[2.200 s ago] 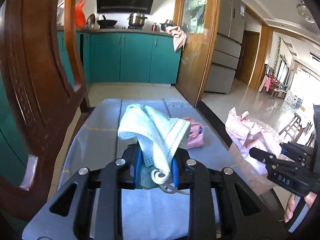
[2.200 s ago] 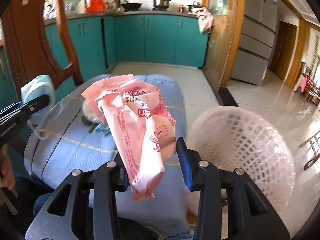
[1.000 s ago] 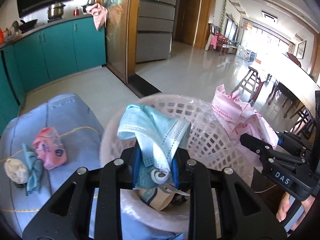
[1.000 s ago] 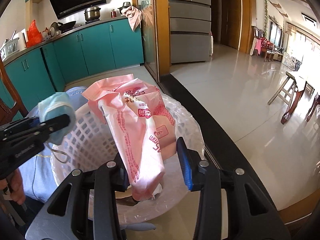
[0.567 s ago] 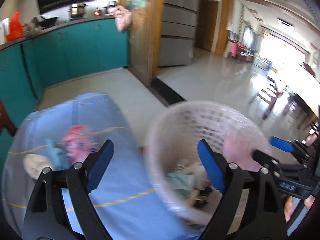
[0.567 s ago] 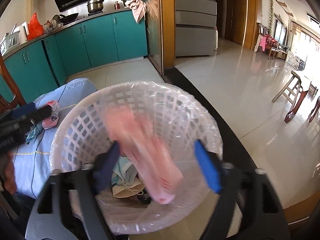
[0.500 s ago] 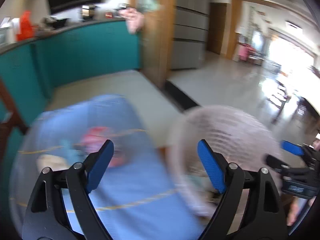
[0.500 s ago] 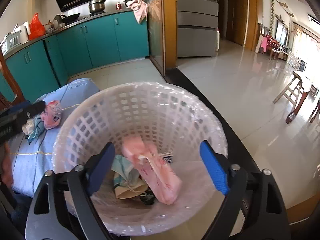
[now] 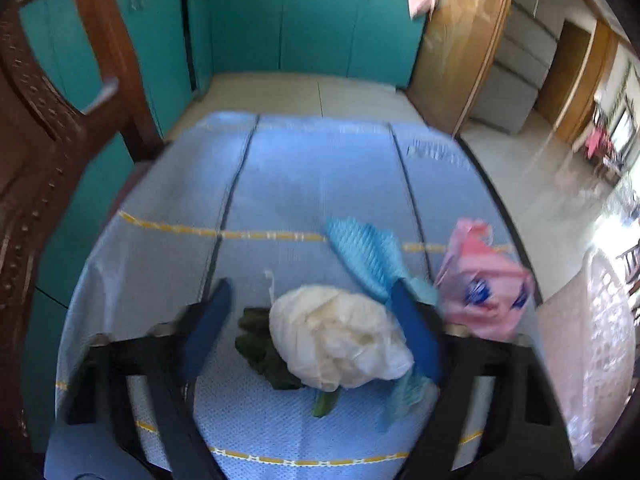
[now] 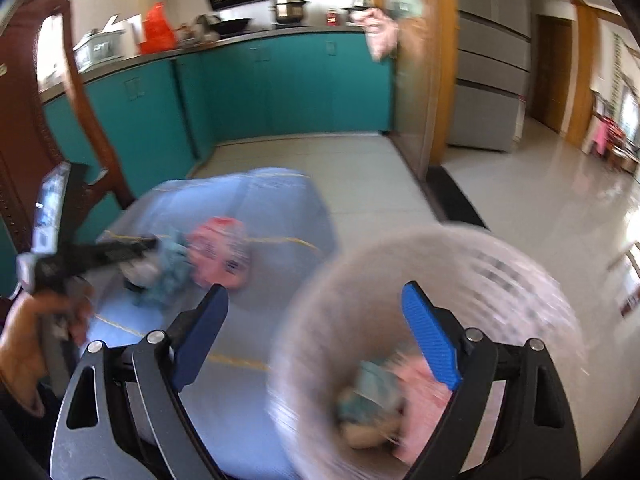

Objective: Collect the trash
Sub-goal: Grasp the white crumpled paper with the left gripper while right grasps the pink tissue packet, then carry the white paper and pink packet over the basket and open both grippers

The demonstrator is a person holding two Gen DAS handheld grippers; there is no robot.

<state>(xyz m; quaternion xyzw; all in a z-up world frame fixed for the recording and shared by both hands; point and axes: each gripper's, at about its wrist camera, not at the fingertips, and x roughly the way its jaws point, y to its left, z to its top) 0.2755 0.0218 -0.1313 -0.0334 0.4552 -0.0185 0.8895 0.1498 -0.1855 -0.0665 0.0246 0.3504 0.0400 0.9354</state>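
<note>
Nearest the left-wrist camera, the left claw [image 9: 308, 316] straddles a white crumpled wad [image 9: 340, 338] lying on dark green scraps [image 9: 260, 350]. Its jaws have just been closing in from a wider spread, yet the blue pads stand clear of the wad on both sides, so nothing is gripped; the straddle looks like the set-up for the next pick. Just beyond the wad a blue cloth strip [image 9: 366, 258] trails under the right pad, and a pink wrapper [image 9: 482, 300] sits beside it, all on the blue-covered surface [image 9: 312, 172]. The right claw [image 10: 316, 332] gapes wide and empty, hanging partly over the white mesh basket [image 10: 516, 280], where pink and blue trash already lies. Farther off stand teal cabinets [image 9: 304, 20].
</note>
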